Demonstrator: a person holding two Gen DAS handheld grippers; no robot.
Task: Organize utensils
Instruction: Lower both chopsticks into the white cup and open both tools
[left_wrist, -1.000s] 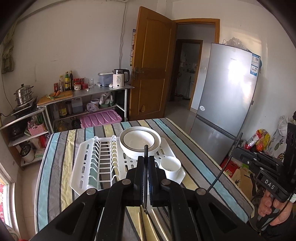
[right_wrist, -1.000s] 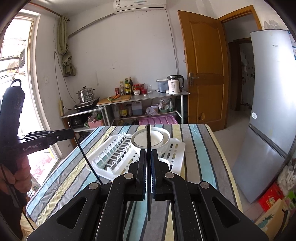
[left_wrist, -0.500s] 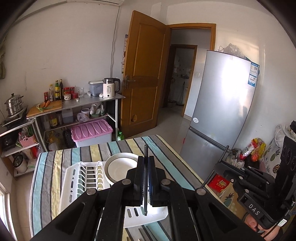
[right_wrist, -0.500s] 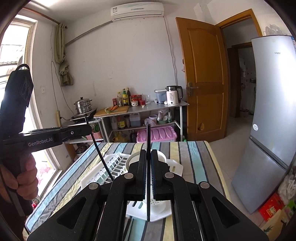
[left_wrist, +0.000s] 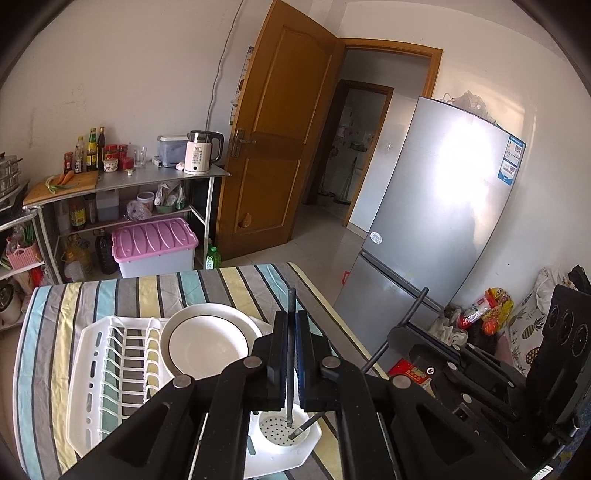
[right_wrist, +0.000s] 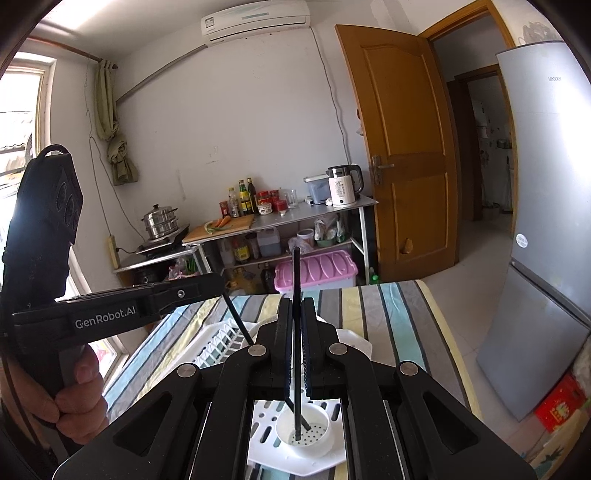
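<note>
Left gripper: the left gripper (left_wrist: 291, 354) is clamped tight on a dark chopstick (left_wrist: 290, 354), held near upright so its lower tip drops straight into the cup

Right gripper: the right gripper (right_wrist: 294, 347) is pinched on a second chopstick (right_wrist: 296, 332), also close to vertical, its lower end down inside the same cup

Utensil cup: a white cup with a perforated bottom (left_wrist: 284, 432), seated at the near corner of the drying rack; both chopstick tips are in it and cross near the floor of the cup

Why the steep hold: the cup mouth is narrow, so a vertical stick goes in cleanly and, in my judgement, will lean on the wall once freed

Drying rack: a white rack (left_wrist: 110, 369) on the striped tablecloth (left_wrist: 55, 314), with a white plate (left_wrist: 207, 343) lying flat on it beside the slots

Stage: both sticks look ready for release; I cannot tell whether the tips are touching the bottom yet

Risk: letting go too high could make a stick bounce or tip out
</note>
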